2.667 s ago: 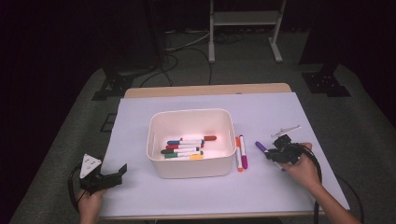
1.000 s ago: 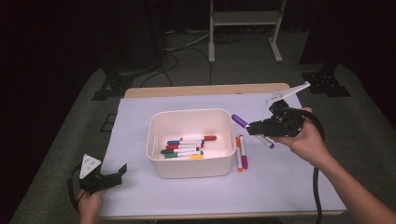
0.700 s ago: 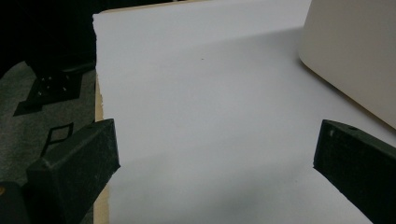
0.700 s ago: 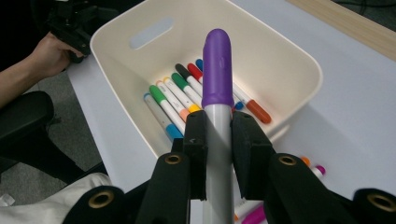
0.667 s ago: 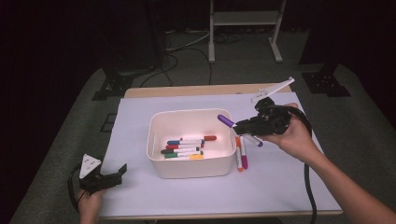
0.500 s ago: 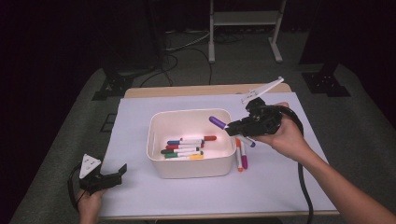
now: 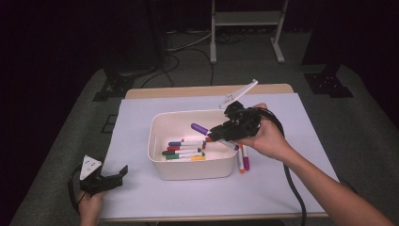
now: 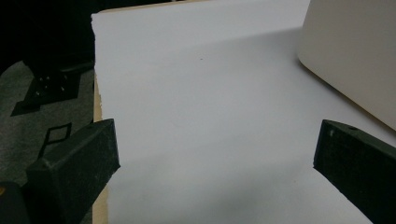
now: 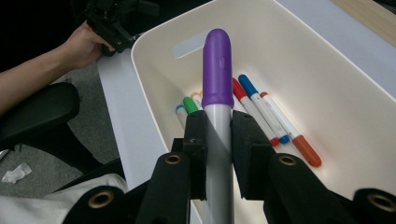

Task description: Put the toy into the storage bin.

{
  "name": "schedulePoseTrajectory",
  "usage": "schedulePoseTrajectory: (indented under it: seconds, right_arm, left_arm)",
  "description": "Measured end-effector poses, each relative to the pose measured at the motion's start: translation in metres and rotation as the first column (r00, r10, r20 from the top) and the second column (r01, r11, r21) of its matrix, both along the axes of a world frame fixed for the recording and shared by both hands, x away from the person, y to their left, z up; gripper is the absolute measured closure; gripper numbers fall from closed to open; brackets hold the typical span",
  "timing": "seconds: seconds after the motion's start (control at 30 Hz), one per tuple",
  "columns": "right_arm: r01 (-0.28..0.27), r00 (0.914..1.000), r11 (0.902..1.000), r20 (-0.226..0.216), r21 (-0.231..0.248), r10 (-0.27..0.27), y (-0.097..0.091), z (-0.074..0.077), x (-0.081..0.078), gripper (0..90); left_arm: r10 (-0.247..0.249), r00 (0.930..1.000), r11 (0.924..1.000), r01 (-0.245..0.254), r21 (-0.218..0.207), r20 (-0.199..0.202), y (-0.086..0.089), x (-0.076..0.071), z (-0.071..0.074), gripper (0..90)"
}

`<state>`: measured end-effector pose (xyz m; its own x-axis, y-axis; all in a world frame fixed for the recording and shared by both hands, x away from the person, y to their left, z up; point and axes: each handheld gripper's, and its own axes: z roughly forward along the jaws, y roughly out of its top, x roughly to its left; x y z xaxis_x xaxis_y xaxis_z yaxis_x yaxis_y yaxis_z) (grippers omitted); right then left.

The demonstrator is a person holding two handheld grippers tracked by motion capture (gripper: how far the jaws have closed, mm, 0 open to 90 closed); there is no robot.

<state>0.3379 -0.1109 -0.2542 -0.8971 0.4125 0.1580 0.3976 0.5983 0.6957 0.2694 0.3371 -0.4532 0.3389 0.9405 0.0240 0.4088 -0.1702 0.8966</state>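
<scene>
My right gripper is shut on a purple-capped marker, held over the right side of a white bin. In the right gripper view the marker sticks out from between the two pads, its cap pointing into the bin. Several coloured markers lie on the bin's floor. Two more markers lie on the table just right of the bin. My left gripper rests open at the table's front left corner, with nothing between its jaws.
White paper covers the table, with a wooden edge at the back. The bin's wall stands to the right ahead of the left gripper. A cable trails from the right gripper along the forearm. Dark floor and stands surround the table.
The right gripper has carried the purple marker up and leftward, from the table right of the bin to over the bin's right side. The left gripper has stayed put.
</scene>
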Motion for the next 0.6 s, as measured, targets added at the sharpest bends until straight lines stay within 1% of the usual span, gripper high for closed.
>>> schedulePoseTrajectory:
  seconds: [0.03,0.27,0.33,0.4,0.47,0.53,0.57,0.6]
  right_arm:
    - [-0.019,0.9998,0.9998,0.005,0.003,0.019,0.005,-0.002,0.001,75.8]
    - [-0.060,0.9982,0.9982,0.001,0.003,0.060,0.022,-0.010,0.006,75.7]
    - [-0.074,0.9972,0.9973,0.006,-0.006,0.074,0.027,-0.012,0.007,75.8]
    - [-0.086,0.9963,0.9963,0.001,-0.007,0.086,0.033,-0.014,0.008,75.7]
    - [-0.100,0.9950,0.9948,0.003,-0.021,0.100,0.038,-0.017,0.010,75.7]
    - [-0.109,0.9940,0.9936,-0.005,-0.029,0.109,0.045,-0.021,0.011,75.8]
    - [-0.119,0.9929,0.9924,-0.002,-0.032,0.119,0.047,-0.023,0.012,75.8]
    - [-0.124,0.9923,0.9918,-0.008,-0.030,0.124,0.050,-0.025,0.014,75.8]
  left_arm:
    - [0.000,1.0000,1.0000,0.000,0.000,0.001,0.000,0.000,0.000,0.0]
    - [-0.002,1.0000,1.0000,0.002,0.000,-0.002,0.000,0.000,0.000,0.0]
    - [-0.002,1.0000,1.0000,0.002,0.000,-0.003,0.000,0.000,0.000,0.0]
    - [-0.002,1.0000,1.0000,0.002,0.000,-0.003,0.000,0.000,0.000,0.0]
    - [-0.003,1.0000,1.0000,0.003,0.001,-0.004,0.000,0.000,0.000,0.0]
    - [-0.004,1.0000,1.0000,0.004,0.000,-0.005,0.000,0.000,0.000,0.0]
    - [-0.004,1.0000,1.0000,0.004,0.000,-0.005,0.000,0.000,0.000,0.0]
    - [-0.004,1.0000,1.0000,0.004,-0.001,-0.004,0.000,0.001,0.000,0.0]
